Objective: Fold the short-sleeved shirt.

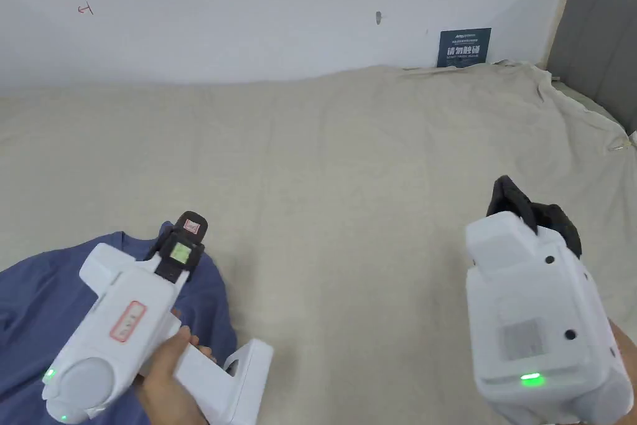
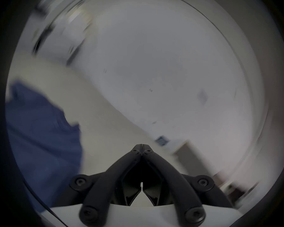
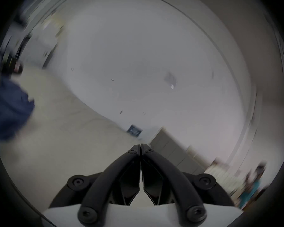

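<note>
Soft blue shirt (image 1: 37,308) crumpled at the beige sheet's (image 1: 348,152) near-left edge; left gripper (image 2: 142,146) and right gripper (image 3: 140,146) both pinched closed on nothing

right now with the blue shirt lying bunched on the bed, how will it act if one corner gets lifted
The blue shirt lies in soft rumples, so it will probably drape limply rather than hold shape. It looks thin, so likely light. Lifted by one corner, the rest may drag across the beige bed cover and bunch further.

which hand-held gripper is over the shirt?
The left hand-held gripper: it sits above the blue shirt, jaws shut on nothing. The right hand-held gripper is over bare beige sheet.
</note>
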{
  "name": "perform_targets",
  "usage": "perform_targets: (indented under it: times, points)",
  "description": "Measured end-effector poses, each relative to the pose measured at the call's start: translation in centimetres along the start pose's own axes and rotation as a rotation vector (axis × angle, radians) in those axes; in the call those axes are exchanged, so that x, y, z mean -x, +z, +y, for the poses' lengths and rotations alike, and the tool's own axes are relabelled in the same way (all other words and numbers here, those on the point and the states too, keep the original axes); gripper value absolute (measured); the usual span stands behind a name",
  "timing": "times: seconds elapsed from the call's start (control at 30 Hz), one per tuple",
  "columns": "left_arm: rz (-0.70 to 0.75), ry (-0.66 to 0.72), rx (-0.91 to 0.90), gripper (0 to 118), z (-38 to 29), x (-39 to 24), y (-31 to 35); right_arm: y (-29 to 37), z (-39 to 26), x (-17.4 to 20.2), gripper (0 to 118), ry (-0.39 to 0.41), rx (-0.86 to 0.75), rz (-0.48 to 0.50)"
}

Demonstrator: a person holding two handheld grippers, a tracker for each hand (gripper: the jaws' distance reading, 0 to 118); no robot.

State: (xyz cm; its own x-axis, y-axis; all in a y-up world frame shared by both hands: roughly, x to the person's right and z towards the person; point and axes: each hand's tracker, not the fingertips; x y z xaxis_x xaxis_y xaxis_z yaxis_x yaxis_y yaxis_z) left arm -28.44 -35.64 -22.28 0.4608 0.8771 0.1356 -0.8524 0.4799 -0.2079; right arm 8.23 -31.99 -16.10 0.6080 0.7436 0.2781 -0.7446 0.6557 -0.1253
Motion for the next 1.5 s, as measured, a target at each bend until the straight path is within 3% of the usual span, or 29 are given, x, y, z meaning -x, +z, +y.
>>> perform_targets:
  times: [0.1, 0.13, 0.2, 0.33, 0.5, 0.57, 0.63, 0.7, 1.0, 1.5]
  points:
    - [-0.083, 0.283, -0.002, 0, 0.6, 2.2, 0.3, 0.9, 0.1, 1.2, 0, 0.231, -0.131, -0.087]
    - [-0.084, 0.316, -0.01, 0, 0.6, 2.5, 0.5, 1.0, -0.1, 1.4, 0, 0.248, -0.149, -0.091]
    - [-0.066, 0.283, -0.019, 0, 0.5, 2.3, 0.7, 1.1, 0.0, 0.8, 0, 0.18, -0.134, -0.061]
    - [0.062, -0.14, -0.012, 0, 0.0, -1.2, 0.6, 0.3, -0.1, -0.9, 0, -0.092, -0.007, 0.03]
    - [0.188, -0.84, -0.055, 0, -3.5, -5.3, 0.0, -1.2, -1.6, -4.2, 0, -0.635, 0.148, 0.197]
    - [0.219, -1.034, -0.08, 0, -5.0, -5.9, -0.1, -1.7, -2.4, -4.9, 0, -0.775, 0.169, 0.225]
    - [0.254, -1.195, -0.098, 0, -6.4, -5.8, -0.4, -1.9, -3.0, -5.2, 0, -0.844, 0.18, 0.237]
    - [0.267, -1.288, -0.098, 0, -7.6, -5.7, -0.5, -2.2, -3.2, -5.0, 0, -0.862, 0.188, 0.239]
    - [0.255, -1.162, -0.071, 0, -6.8, -5.0, -0.5, -2.1, -2.9, -4.3, 0, -0.818, 0.186, 0.237]
    - [0.251, -1.157, -0.077, 0, -6.5, -5.0, -0.3, -1.8, -2.9, -4.3, 0, -0.811, 0.189, 0.235]
